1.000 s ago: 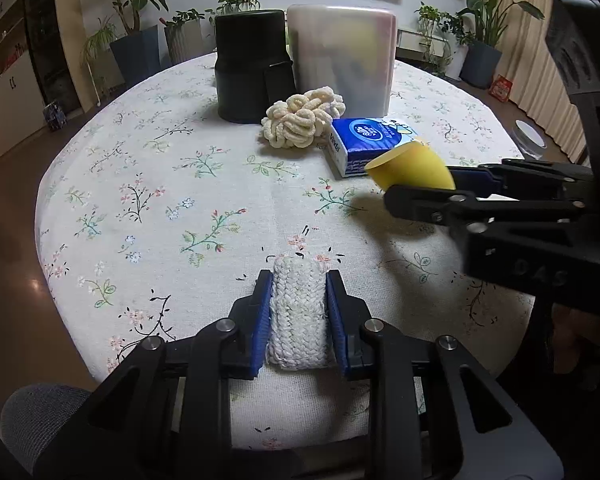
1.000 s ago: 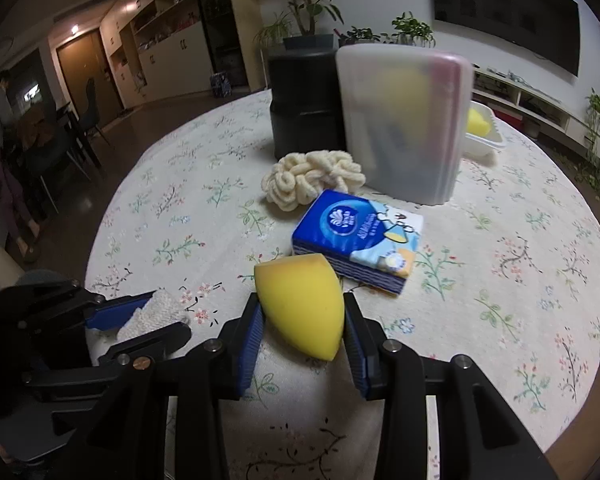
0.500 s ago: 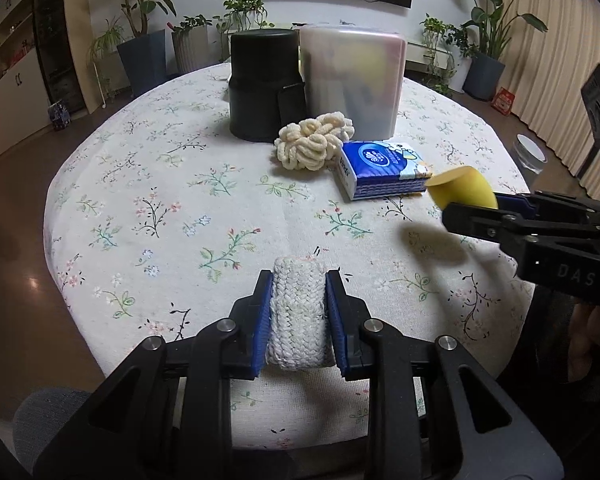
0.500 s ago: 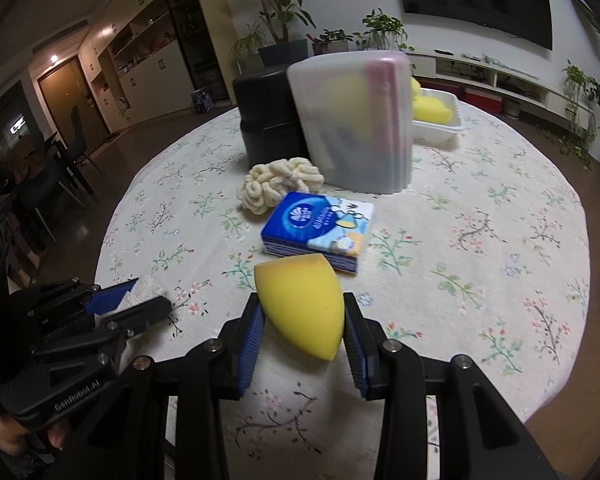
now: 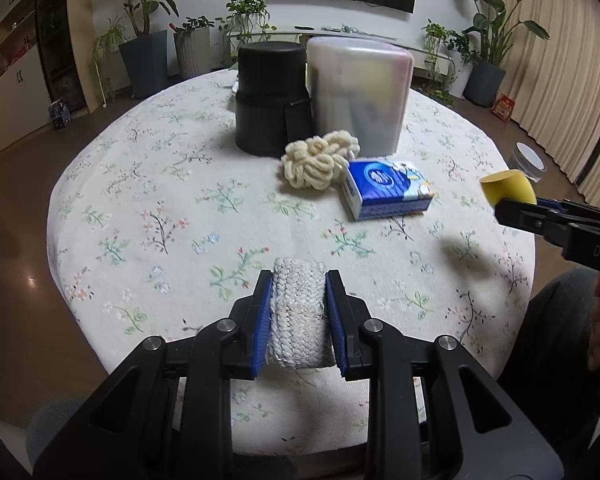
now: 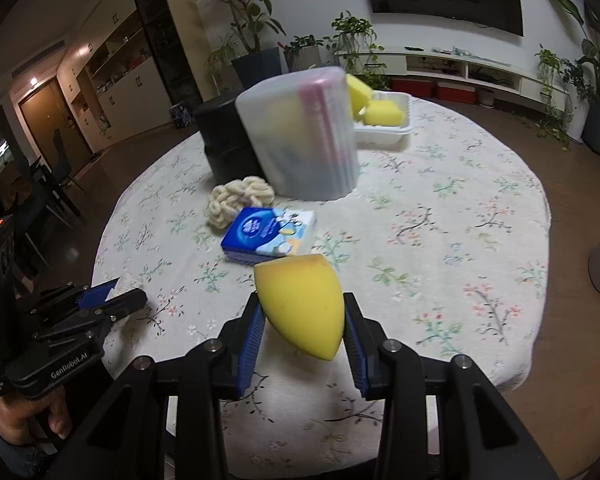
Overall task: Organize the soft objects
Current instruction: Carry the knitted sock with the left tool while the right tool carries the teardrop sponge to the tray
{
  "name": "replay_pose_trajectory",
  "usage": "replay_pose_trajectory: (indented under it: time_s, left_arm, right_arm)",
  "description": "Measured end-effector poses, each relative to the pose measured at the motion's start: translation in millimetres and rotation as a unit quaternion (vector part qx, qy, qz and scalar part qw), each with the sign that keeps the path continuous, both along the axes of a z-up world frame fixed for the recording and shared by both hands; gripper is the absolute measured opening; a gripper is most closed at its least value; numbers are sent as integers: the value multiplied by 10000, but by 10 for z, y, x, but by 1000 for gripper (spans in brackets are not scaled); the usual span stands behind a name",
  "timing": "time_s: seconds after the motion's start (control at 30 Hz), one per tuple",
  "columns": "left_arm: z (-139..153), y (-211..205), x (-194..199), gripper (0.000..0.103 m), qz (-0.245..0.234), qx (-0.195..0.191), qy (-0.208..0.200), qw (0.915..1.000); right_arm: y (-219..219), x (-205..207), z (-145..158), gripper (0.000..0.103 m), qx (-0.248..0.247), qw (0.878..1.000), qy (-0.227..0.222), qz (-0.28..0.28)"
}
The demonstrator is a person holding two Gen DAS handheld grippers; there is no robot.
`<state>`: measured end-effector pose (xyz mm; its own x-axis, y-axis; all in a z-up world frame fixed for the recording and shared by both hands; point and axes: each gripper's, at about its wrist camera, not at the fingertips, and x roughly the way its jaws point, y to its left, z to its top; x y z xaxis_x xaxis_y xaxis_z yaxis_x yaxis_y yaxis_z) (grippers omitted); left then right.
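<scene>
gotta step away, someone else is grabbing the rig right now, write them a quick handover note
Left gripper: shut on a white braided pad, held above the near table edge.
Right gripper: shut on a yellow sponge, held clear of the table.
On the table: cream yarn bundle and blue tissue pack, in front of the black canister and frosted bin.
Done: white tray behind the bin already holds yellow sponges.
Left: place both held items, then the yarn and tissue pack.
</scene>
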<state>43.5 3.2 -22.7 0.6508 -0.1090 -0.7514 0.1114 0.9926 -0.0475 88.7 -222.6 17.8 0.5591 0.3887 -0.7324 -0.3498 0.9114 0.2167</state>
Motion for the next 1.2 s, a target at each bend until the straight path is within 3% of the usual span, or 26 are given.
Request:
replay_pose_trajectory:
  time_s: [0.73,1.2]
  left_arm:
    - [291,403,507,24,245,-222,-89,9994]
    - [657,891,1371,24,423,-175,-276,9986]
  right_arm:
    - [-503,368,231,41,-55,9989,-77,-457]
    - [-871,1032,391,41,-284,9965,-120,-773]
